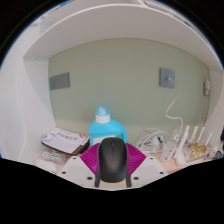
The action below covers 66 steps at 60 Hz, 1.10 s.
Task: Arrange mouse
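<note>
Wall: I see a pale green wall [110, 70] filling most of what lies beyond the fingers, with white surfaces framing it above and to either side.
Wall plates: I make out two grey plates fixed on that wall, one toward the left [60, 80] and one toward the right [167, 76], well apart from each other.
Tabletop: I see a light surface [150, 160] below the wall carrying everything else; much of it is covered with clutter.
Detergent bottle: a blue bottle with a handle and a lighter blue cap [103, 128] stands upright just beyond the mouse, close to the wall.
Packet: to the left of the bottle I see a flat white packet with pink print [64, 140]; I cannot read it.
Cables and white items: to the right I see thin white cables and some upright white pieces [180, 140]; too small for me to name further.
Mouse: the black computer mouse [113, 160] sits between the fingers, its length running along them, nose toward the bottle.
Gripper: my gripper [113, 165] has a magenta pad [91, 160] showing at each side of the mouse, both lying against its flanks, so I read the fingers as pinching the mouse.
</note>
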Each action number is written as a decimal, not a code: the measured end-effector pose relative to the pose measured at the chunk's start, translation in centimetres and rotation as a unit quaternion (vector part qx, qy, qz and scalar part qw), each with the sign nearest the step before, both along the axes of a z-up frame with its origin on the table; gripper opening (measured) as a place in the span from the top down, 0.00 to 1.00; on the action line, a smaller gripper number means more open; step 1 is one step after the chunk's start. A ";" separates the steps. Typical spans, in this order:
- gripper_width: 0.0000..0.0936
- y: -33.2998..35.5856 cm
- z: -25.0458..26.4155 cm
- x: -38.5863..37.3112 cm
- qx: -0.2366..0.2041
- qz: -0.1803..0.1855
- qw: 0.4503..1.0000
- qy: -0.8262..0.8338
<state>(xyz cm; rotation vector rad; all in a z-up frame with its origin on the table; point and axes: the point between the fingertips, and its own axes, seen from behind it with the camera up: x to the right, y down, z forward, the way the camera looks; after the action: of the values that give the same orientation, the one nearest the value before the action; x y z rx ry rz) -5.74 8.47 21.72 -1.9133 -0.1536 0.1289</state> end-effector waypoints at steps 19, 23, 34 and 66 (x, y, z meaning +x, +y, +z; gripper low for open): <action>0.64 -0.9 -8.7 20.0 -0.075 -0.083 0.993 -0.023; 0.64 -1.3 -14.4 22.2 -0.123 -0.085 0.988 -0.026; 0.58 -1.6 -21.4 24.1 -0.161 -0.067 0.984 -0.029; 0.09 -10.3 -11.2 24.0 -0.125 -0.084 0.988 -0.034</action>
<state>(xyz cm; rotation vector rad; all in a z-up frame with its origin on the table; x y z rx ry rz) 18.24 -1.86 10.52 -2.1734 -0.0213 -0.0327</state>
